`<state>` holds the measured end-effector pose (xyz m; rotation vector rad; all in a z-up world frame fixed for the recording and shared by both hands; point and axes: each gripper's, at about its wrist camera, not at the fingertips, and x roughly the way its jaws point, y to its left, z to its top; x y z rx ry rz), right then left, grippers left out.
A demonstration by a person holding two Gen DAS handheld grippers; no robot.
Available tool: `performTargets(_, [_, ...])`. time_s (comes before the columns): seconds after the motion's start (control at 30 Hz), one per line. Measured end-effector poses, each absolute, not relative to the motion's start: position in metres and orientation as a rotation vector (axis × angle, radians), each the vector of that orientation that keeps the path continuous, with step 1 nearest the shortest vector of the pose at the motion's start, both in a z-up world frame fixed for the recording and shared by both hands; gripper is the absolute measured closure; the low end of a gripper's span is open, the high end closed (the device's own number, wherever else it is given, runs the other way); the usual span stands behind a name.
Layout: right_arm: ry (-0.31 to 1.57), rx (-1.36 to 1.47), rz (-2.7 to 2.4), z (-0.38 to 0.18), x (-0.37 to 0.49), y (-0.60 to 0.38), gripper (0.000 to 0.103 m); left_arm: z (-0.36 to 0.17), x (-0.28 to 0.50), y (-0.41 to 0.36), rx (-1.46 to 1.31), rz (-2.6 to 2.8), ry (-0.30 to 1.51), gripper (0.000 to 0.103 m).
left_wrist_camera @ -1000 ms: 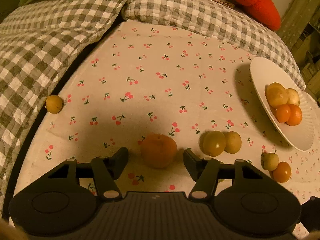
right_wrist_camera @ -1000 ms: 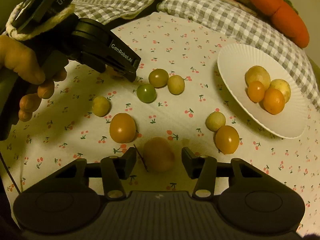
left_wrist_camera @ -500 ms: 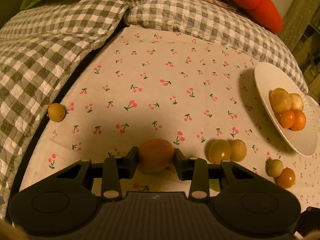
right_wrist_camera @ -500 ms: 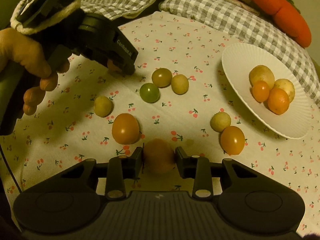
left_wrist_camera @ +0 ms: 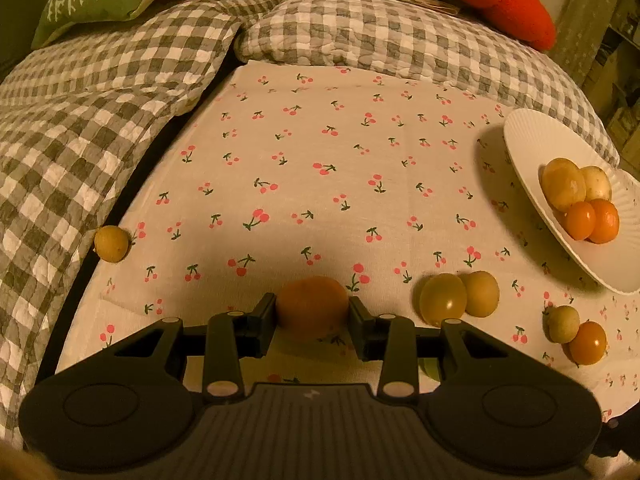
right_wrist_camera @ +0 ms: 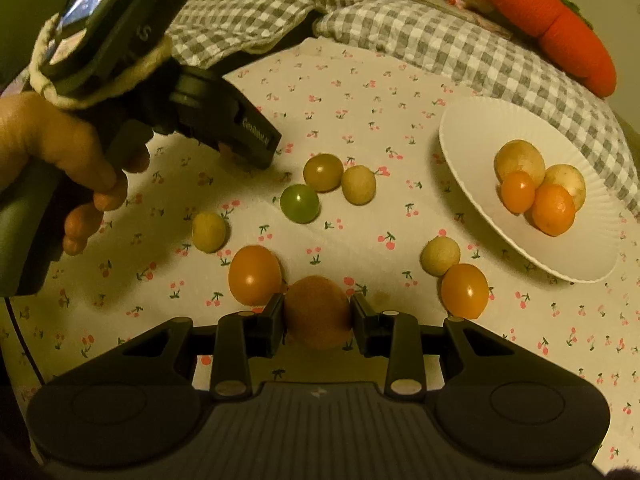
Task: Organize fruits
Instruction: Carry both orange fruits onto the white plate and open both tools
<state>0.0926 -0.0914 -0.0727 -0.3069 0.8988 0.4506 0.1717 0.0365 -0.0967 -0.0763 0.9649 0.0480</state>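
Round orange fruit (right_wrist_camera: 318, 312) clamped between right hand-held gripper (right_wrist_camera: 317, 316) fingers, low over cherry-print cloth (right_wrist_camera: 360, 120). Second round orange fruit (left_wrist_camera: 312, 306) clamped in left hand-held gripper (left_wrist_camera: 313, 314). Risk: smooth skin slips on lift, rolls off bed. Further out, white ribbed paper plate (right_wrist_camera: 472, 152) tilted on soft bedding, may tip when loaded.

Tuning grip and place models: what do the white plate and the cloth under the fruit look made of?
white plate: probably paper or thin moulded pulp, matte, with fine radial ribs fluting its rim; ceramic is not ruled out.

cherry-print cloth: a woven fabric, likely cotton, matte and soft, with faint creases.

Both grippers are shut on orange fruit: left gripper, right gripper.
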Motion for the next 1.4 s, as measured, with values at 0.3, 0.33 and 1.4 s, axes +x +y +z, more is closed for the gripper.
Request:
performTargets(0.3, [0.871, -0.286, 0.437, -0.066, 0.092, -0.094, 0.071, -0.096, 0.173, 0.038, -0.103, 0.057, 0.97, 0.081])
performTargets(0.33, [0.867, -0.286, 0.437, -0.066, 0.091, -0.094, 0.071, -0.095, 0.173, 0.039, -0.114, 0.059, 0.972, 0.081])
performTargets(1.4, [0.656, 0.079, 0.19, 0.014, 0.116, -0.228, 0.071, -0.037, 0.162, 0.01, -0.251, -0.154, 0.767, 0.081])
